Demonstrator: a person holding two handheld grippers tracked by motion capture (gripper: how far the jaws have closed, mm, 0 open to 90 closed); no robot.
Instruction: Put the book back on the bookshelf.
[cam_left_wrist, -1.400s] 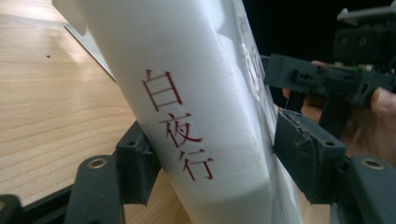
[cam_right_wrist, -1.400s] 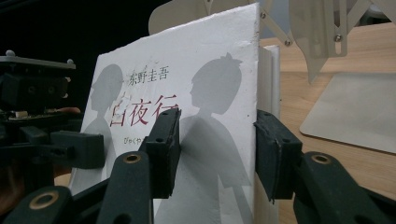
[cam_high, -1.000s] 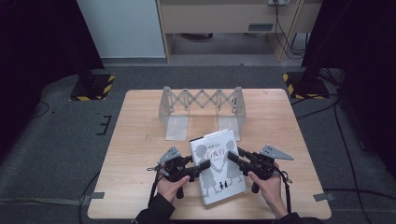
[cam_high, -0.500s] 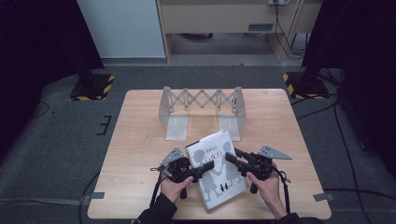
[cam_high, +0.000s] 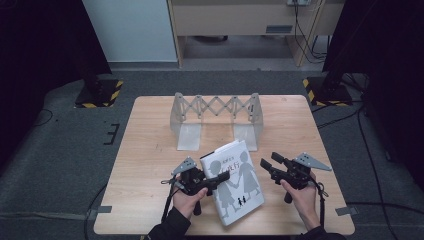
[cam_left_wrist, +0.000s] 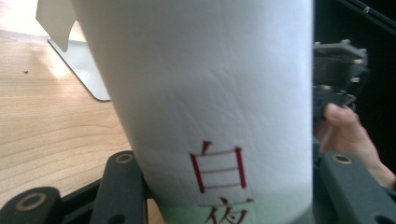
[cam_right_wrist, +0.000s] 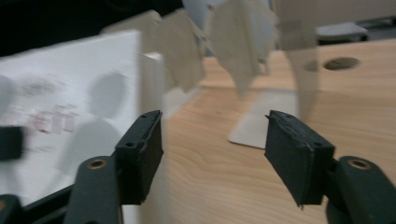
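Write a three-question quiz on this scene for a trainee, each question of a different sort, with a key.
1. True or false: the right gripper is clamped on the book.
2. Multiple choice: which gripper holds the book? A) the left gripper B) the right gripper C) neither
3. Short answer: what stands on the table behind the book?

Key
1. False. In the right gripper view its jaws stand open, with the book's edge just beside one of them.
2. A. In the left gripper view the white spine sits between its jaws.
3. A grey folding rack with a zigzag lattice between two upright end plates.
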